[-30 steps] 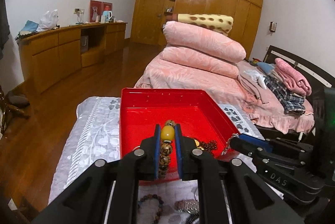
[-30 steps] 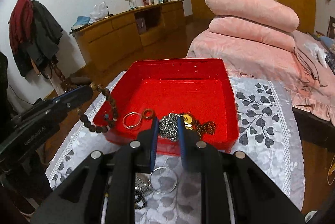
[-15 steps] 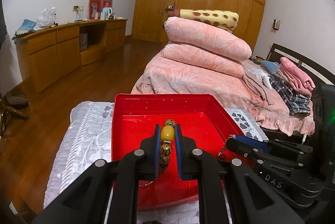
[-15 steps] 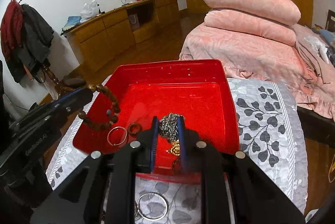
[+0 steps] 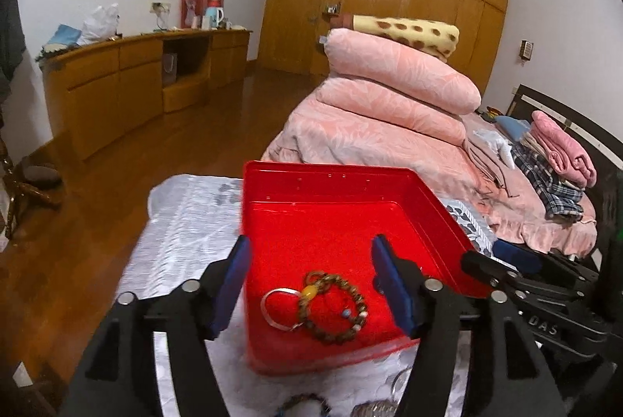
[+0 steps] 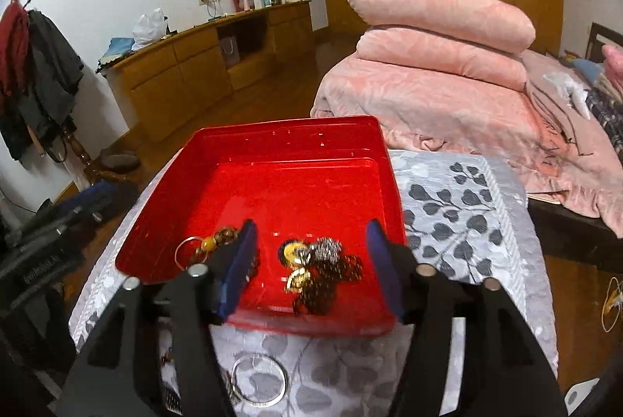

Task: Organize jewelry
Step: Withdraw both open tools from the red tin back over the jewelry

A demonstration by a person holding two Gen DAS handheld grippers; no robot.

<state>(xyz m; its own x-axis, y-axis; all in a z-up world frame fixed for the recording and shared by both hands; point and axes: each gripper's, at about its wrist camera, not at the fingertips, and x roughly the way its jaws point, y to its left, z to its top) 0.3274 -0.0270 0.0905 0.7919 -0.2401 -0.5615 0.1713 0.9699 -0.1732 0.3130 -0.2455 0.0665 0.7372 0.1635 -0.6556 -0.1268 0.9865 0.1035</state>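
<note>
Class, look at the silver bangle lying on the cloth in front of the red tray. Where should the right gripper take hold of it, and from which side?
Grip the bangle across its near rim, coming from above: it lies flat on the cloth, so only a thin edge offers. One jaw goes inside the hoop, one outside. Its left side touches other jewelry, so the right side is probably freer.

Left gripper (image 5: 311, 278) jaws spread wide, empty, above the near-left part of the red tray (image 5: 331, 175). Right gripper (image 6: 311, 261) jaws likewise spread, empty, above its near-right part.
</note>
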